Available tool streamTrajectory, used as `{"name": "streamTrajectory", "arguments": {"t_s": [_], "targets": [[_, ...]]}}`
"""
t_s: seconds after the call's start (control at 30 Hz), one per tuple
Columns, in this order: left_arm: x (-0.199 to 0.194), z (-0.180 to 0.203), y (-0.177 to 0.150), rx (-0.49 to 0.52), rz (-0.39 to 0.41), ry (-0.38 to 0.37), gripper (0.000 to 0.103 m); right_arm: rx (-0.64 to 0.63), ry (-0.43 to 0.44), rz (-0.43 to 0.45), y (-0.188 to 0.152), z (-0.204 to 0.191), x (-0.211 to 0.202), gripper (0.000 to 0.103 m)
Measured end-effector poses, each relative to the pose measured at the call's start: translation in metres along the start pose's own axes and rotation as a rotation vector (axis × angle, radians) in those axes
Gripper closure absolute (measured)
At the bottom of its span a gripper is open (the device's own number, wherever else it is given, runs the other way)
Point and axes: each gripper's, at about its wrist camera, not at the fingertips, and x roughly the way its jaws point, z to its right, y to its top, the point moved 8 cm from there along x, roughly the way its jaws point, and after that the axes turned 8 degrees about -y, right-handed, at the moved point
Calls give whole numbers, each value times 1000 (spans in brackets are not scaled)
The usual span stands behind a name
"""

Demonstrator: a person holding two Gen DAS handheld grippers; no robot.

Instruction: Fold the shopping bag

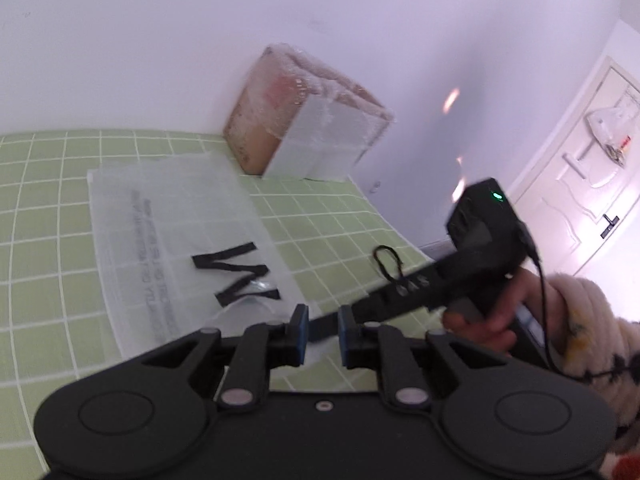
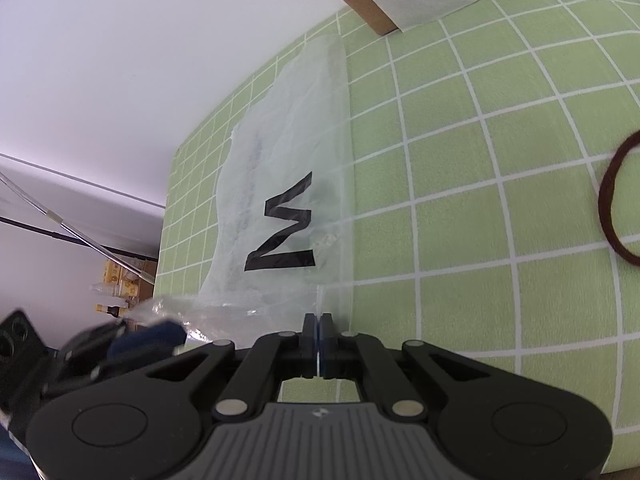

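My right gripper [image 2: 319, 334] pinches the bag [image 2: 288, 184] edge just ahead, so I'd keep that pinned while my left gripper [image 1: 323, 330], slightly open and empty, regrips beside it.

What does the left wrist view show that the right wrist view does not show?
Only the left wrist view: a white door, a person's hand holding the right gripper, and the whole wrapped cardboard box. Only the right wrist view: shelves with small bottles past the table edge. Both: the clear shopping bag marked with black tape, the green grid mat, and a dark elastic loop.
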Motion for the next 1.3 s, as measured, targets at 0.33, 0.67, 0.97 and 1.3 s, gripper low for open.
{"name": "streamTrajectory", "arguments": {"t_s": [0.33, 0.67, 0.97, 1.3], "targets": [[11, -46, -7, -123, -10, 97, 89, -23, 0, -13, -1, -4, 0, 103], [20, -76, -11, -231, -29, 156, 99, -47, -14, -15, -4, -11, 0, 103], [13, -92, -18, -396, 4, 88, 101, -292, -111, 193, -22, -30, -21, 88], [13, -95, -21, -480, 8, 69, 101, -610, -322, 373, -69, -53, -29, 73]]}}
